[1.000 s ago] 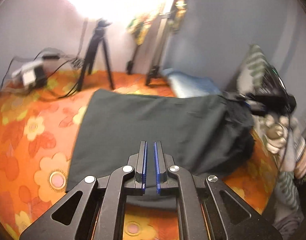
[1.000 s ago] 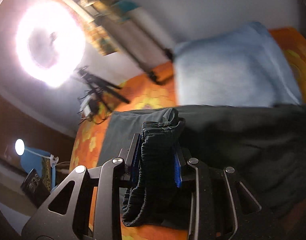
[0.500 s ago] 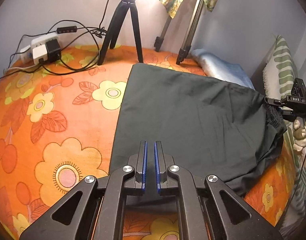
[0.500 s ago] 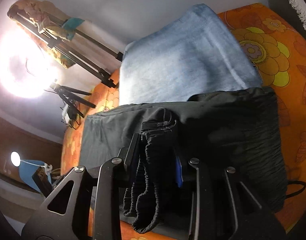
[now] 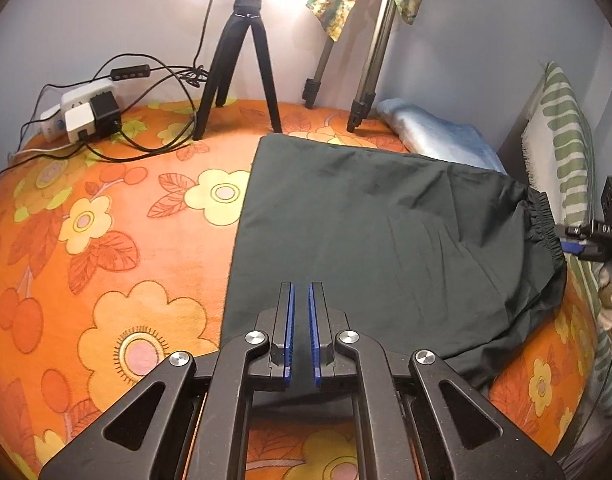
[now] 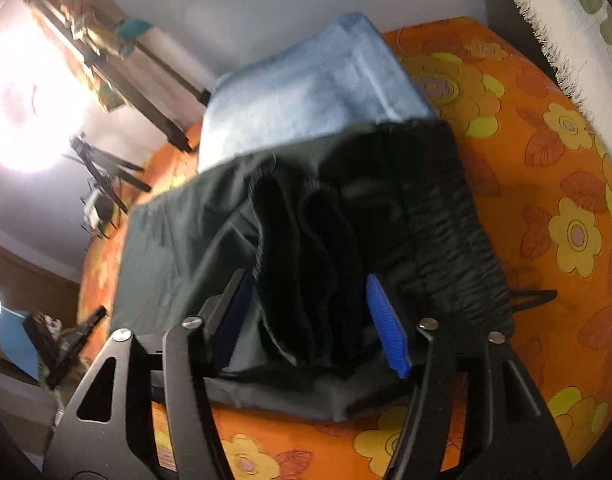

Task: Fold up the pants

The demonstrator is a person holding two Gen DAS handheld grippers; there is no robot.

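While readable, "DAS" on right tongs (image 5: pixel 568 240)

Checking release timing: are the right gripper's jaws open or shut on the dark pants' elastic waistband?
Open. The right gripper jaws have just been opening; the dark pants' elastic waistband sits bunched between them, blue pads standing clear.

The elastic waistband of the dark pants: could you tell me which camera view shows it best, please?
The right wrist view: the waistband fills the centre, gathered folds lying between the right gripper, whose jaws have just been opening. The left wrist view shows only a short ruffled strip of it at the pants' far right edge.
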